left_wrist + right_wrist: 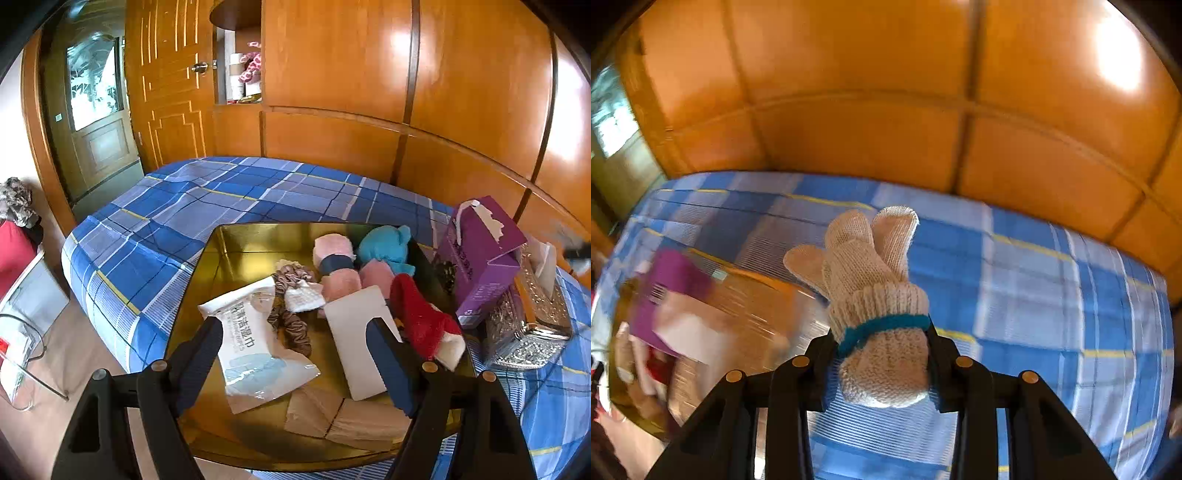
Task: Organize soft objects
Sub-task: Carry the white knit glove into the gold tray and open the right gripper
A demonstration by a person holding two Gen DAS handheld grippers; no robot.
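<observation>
A gold tray (236,243) lies on the blue plaid bed. In it are a wet-wipes pack (258,343), a brown scrunchie (291,321), a pink rolled towel (334,266), a teal plush (386,245), a red and white sock (424,325), a white card (354,350) and paper napkins (343,413). My left gripper (295,354) is open above the tray's near part, over the wipes pack and the card. My right gripper (881,362) is shut on a cream knitted glove (871,280) with a teal cuff band, held above the bed. The tray (746,295) shows blurred at its left.
A purple tissue box (480,258) and a silver ornate tissue holder (528,328) stand right of the tray. Wooden wardrobe panels (369,74) run behind the bed. A door (99,110) is at the far left. The floor with a clear stand (22,365) lies left of the bed.
</observation>
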